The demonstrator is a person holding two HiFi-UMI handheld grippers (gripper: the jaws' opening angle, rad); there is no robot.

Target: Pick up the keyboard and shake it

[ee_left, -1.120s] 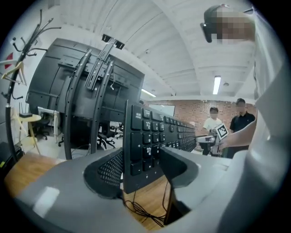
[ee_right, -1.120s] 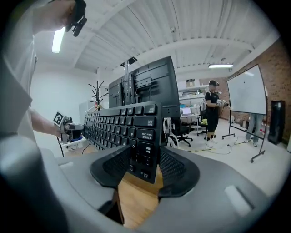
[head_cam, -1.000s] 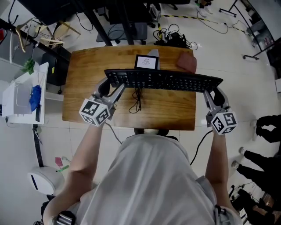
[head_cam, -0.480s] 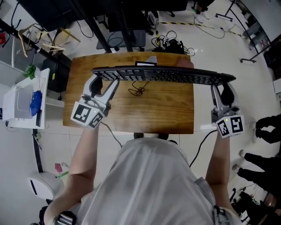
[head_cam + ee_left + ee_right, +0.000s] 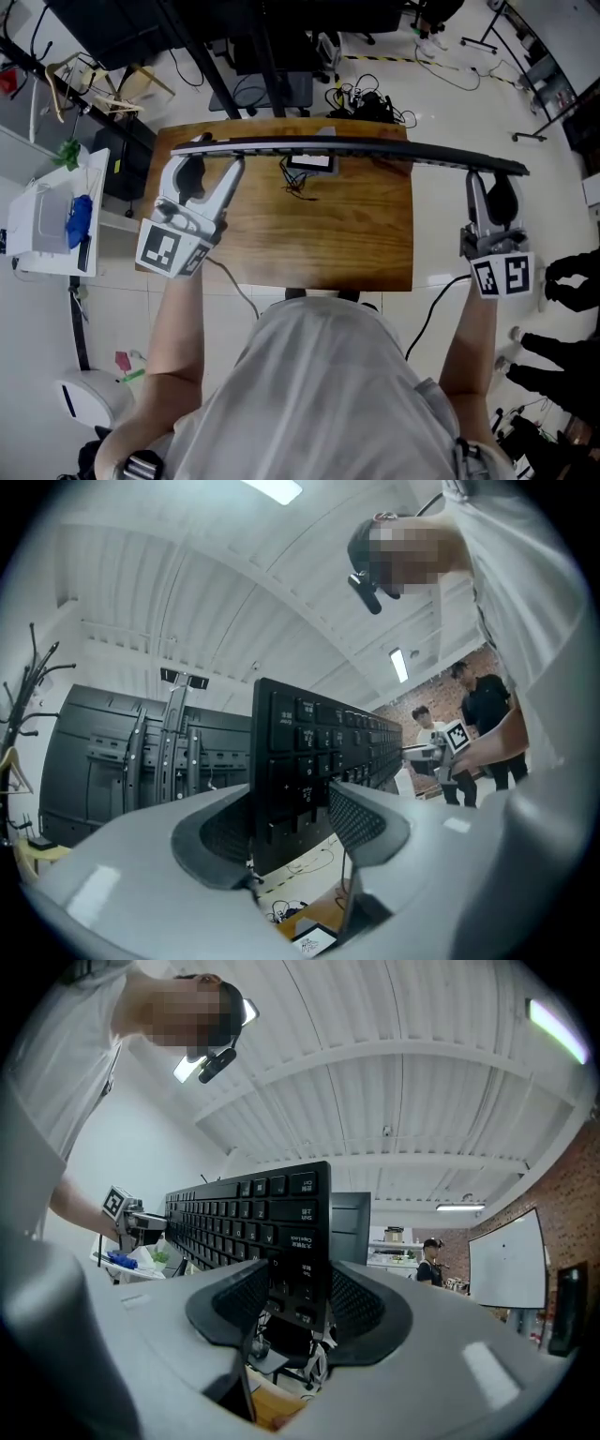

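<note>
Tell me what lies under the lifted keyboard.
The wooden table, bearing a small white-faced device and a tangled dark cable. The keyboard, clamped by the left gripper and right gripper, hides a strip of table.

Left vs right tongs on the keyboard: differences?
The left tongs grip the keyboard at its left end, slanting inward; the right tongs at its right end, pointing straight ahead. The left tongs sit over the table; the right tongs hang past its edge. Both are shut on it.

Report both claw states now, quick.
Left claw: closed, holding the left end of the long black plastic keyboard.
Right claw: closed, holding the same keyboard's right end.
</note>
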